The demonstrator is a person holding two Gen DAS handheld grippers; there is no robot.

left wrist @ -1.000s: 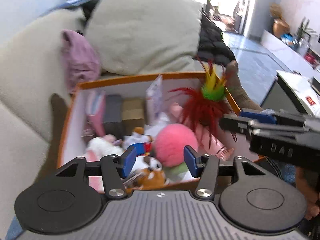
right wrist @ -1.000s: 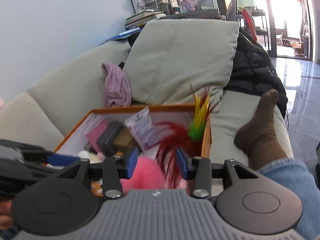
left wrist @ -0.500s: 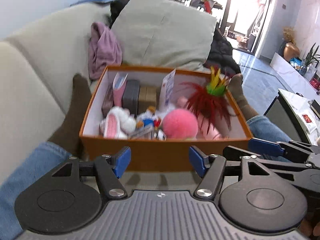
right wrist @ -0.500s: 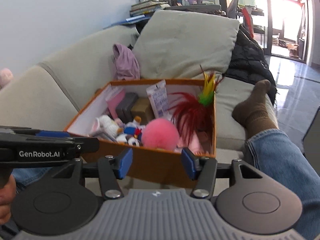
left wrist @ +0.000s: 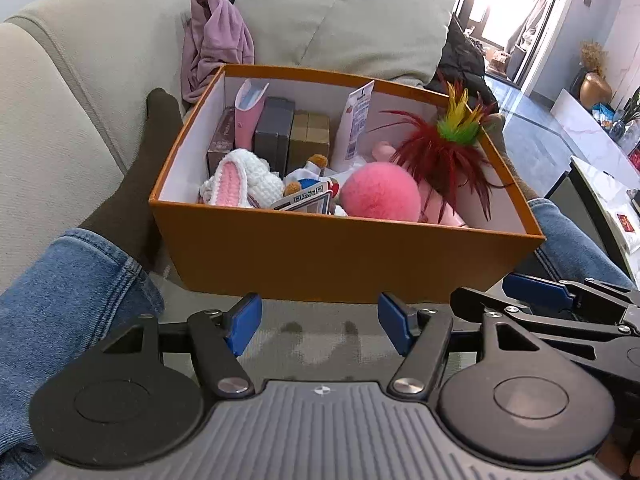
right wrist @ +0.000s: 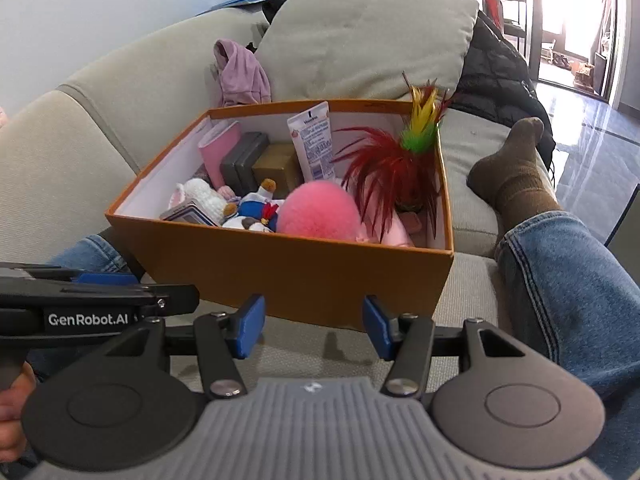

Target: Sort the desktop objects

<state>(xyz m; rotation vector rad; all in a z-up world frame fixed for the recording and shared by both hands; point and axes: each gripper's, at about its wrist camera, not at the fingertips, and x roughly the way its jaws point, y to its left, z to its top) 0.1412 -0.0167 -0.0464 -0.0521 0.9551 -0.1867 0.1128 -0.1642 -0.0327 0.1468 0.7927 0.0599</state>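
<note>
An orange box (left wrist: 340, 260) (right wrist: 300, 272) with white inner walls sits on the sofa between a person's legs. Inside lie a pink pompom (left wrist: 380, 190) (right wrist: 316, 210), a red feather shuttlecock (left wrist: 444, 152) (right wrist: 392, 160), a white crocheted piece (left wrist: 240, 182), a small plush toy (right wrist: 256, 208), a tube (right wrist: 314, 140), and pink, grey and brown cases along the back wall. My left gripper (left wrist: 320, 326) (right wrist: 106, 279) hovers open just short of the box's front wall, nothing between its fingers. The right gripper (right wrist: 312, 326) (left wrist: 536, 288) hangs beside it, also open and empty.
A grey cushion (left wrist: 340, 20) and a purple cloth (left wrist: 216, 44) lean on the sofa back behind the box. Jeans legs (left wrist: 60, 300) (right wrist: 568, 280) with brown socks (left wrist: 136, 184) (right wrist: 516, 168) flank it. A black jacket (right wrist: 500, 80) lies at the right; a low table (left wrist: 608, 196) stands beyond.
Both grippers have drawn back from over the box's contents to in front of its near wall. Both pairs of jaws stand a little wider than a second ago.
</note>
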